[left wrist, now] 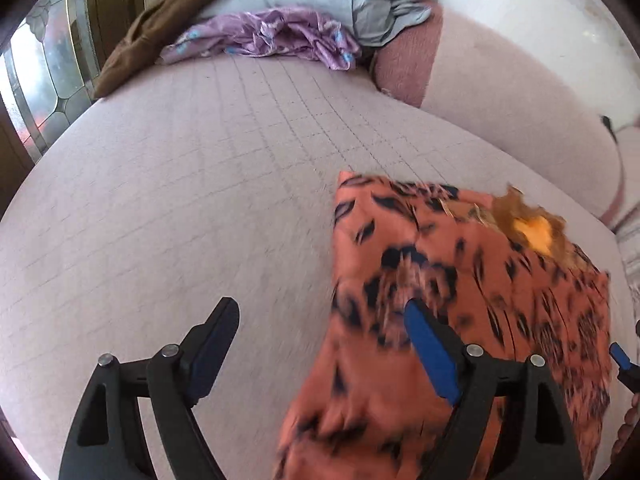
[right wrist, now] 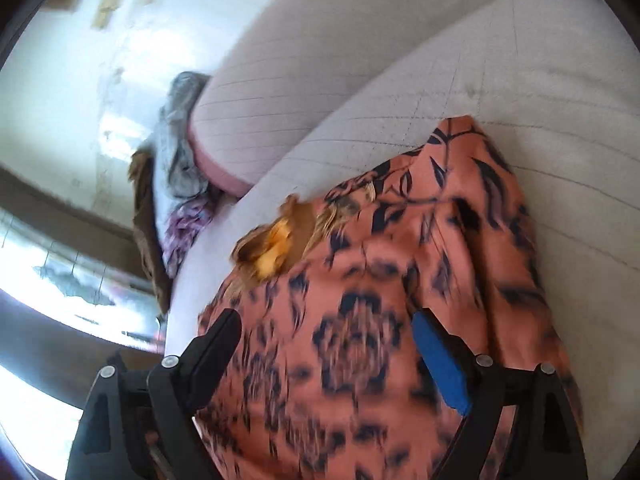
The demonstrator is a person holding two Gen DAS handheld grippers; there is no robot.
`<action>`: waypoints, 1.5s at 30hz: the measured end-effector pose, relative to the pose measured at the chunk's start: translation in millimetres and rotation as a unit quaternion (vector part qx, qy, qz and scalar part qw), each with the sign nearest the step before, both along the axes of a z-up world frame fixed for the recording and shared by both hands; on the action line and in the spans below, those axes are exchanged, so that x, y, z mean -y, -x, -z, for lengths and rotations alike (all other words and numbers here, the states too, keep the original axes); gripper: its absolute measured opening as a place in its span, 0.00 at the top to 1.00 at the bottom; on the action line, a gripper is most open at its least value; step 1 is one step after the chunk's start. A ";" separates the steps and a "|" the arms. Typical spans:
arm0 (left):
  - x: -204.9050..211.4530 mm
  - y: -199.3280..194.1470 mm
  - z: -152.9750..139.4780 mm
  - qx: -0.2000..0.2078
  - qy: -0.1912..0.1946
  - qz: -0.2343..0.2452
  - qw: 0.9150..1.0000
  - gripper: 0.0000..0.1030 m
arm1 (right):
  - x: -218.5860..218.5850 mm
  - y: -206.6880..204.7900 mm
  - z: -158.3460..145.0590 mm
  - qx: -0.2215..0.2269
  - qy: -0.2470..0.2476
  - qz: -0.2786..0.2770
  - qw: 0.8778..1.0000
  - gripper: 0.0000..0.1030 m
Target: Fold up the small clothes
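A salmon-orange garment point(left wrist: 472, 280) with a dark floral print lies folded on the pale pink quilted cover point(left wrist: 180, 200). A frayed yellow-brown patch point(left wrist: 532, 232) shows at its far edge. My left gripper point(left wrist: 320, 320) is open over the garment's left edge, its blue-padded finger point(left wrist: 428, 352) above the cloth and the other finger above bare cover. In the right wrist view the same garment point(right wrist: 400, 248) fills the middle. My right gripper point(right wrist: 328, 328) hangs open above it, nothing pinched. A tip of the right gripper point(left wrist: 622, 356) peeks in at the left wrist view's right edge.
At the far end lie a crumpled purple satin garment point(left wrist: 272, 36), a grey-blue cloth point(left wrist: 384, 4) and a brown cloth point(left wrist: 160, 28). A pink bolster point(left wrist: 408, 64) and a padded backrest point(left wrist: 520, 100) run along the right. A patterned glass window point(left wrist: 44, 64) is at left.
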State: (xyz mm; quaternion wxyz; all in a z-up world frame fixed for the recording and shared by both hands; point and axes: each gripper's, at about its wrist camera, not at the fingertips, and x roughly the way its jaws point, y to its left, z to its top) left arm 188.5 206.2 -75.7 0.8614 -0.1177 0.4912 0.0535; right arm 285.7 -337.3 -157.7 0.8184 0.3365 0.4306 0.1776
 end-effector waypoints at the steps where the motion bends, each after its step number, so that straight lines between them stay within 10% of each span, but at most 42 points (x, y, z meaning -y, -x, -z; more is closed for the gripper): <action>1: -4.5 16.7 -2.7 0.004 0.004 0.003 1.000 0.17 | 5.6 17.1 -4.0 0.004 0.009 -0.002 1.000 0.13; 12: -10.3 174.0 11.9 -0.034 0.013 0.038 0.999 0.17 | 115.6 195.1 12.9 -0.082 0.064 0.041 0.994 0.13; 24: 0.3 235.9 -4.8 -0.023 0.049 0.039 0.998 0.17 | 103.6 274.6 20.8 -0.123 0.040 0.015 0.991 0.14; 29: -12.3 251.0 6.2 -0.048 0.043 0.015 0.998 0.17 | 92.2 287.1 18.1 -0.130 0.056 -0.011 0.990 0.42; 37: -3.9 258.9 16.5 -0.081 0.029 0.020 0.996 0.19 | 93.4 287.6 21.7 -0.132 0.075 -0.007 0.988 0.49; 40: 0.7 259.9 26.4 -0.094 0.001 0.030 0.995 0.20 | 89.5 292.2 17.2 -0.128 0.104 -0.017 0.986 0.84; 45: 0.2 263.4 11.9 -0.091 0.007 0.029 0.995 0.88 | 94.7 294.6 20.8 -0.134 0.104 -0.015 0.985 0.81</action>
